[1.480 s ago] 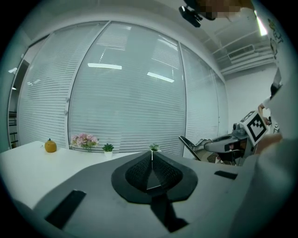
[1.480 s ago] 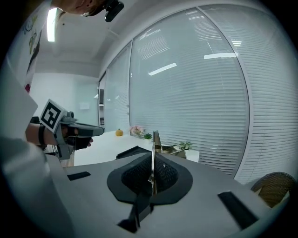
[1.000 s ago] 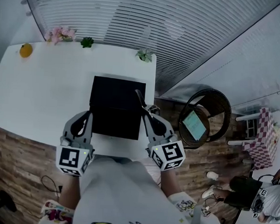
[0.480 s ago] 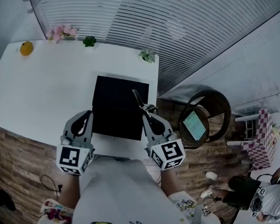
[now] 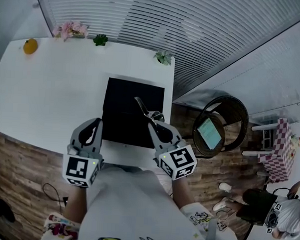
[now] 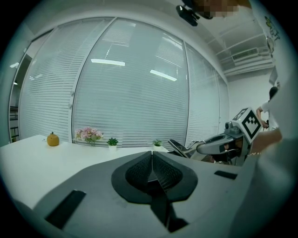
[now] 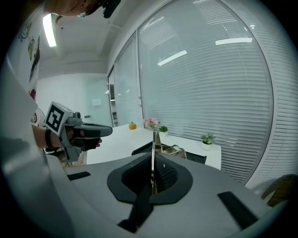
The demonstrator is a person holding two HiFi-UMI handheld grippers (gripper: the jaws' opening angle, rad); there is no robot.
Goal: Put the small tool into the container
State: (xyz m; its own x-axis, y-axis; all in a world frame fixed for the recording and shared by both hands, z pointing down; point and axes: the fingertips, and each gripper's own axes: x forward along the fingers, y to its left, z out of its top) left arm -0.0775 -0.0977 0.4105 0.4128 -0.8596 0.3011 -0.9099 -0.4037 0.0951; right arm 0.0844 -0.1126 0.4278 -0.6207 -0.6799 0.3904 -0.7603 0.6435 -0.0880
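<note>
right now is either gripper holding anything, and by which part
The right gripper is shut on the small tool, pinching its near end; the rest sticks out over the black container. The left gripper is shut and empty.

Tool (image 5: 140, 105): slim flat metal strip, seen edge-on from right gripper view (image 7: 152, 148), shiny wire loops near its base. Clamped between closed jaws of right gripper (image 5: 151, 121). Sticks out forward and upward, tilted, over right half of container (image 5: 115, 115).

Container: black, square, open-topped box, low walls. Lies flat on white table (image 5: 55, 91), near table's right edge. Inside dark, contents unreadable.
</note>
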